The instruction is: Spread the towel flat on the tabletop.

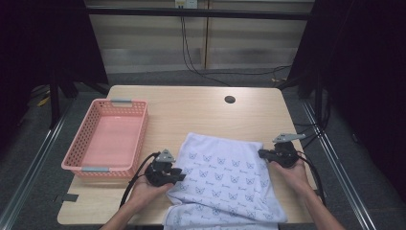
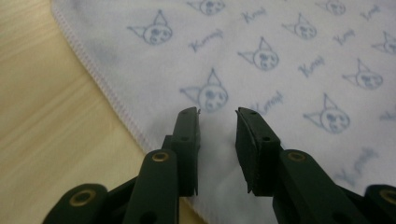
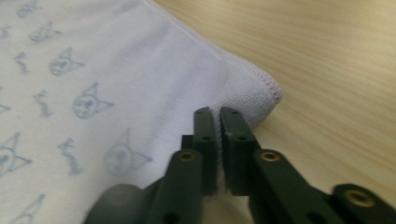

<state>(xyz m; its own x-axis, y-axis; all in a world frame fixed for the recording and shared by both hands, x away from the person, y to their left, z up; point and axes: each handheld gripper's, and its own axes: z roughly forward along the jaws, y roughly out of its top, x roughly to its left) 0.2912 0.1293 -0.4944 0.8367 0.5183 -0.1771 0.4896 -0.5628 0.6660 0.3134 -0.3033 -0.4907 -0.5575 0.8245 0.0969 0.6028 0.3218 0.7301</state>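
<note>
I'm working on the towel (image 1: 225,179). It's lying flat on the desk (image 1: 191,108), near my edge, w/ one end hanging over the front. My right gripper (image 3: 218,122) is pinching the towel's far right corner, jaws squeezed tight on the cloth. My left gripper (image 2: 217,122) is sitting over the towel's left side, jaws apart & holding nothing yet. The pink basket (image 1: 79,153) is waiting at the left, w/ nothing in it. I think the job is just starting: one corner is grabbed, the other side isn't. Folding the towel, and maybe putting it in the basket, is all left to do.
</note>
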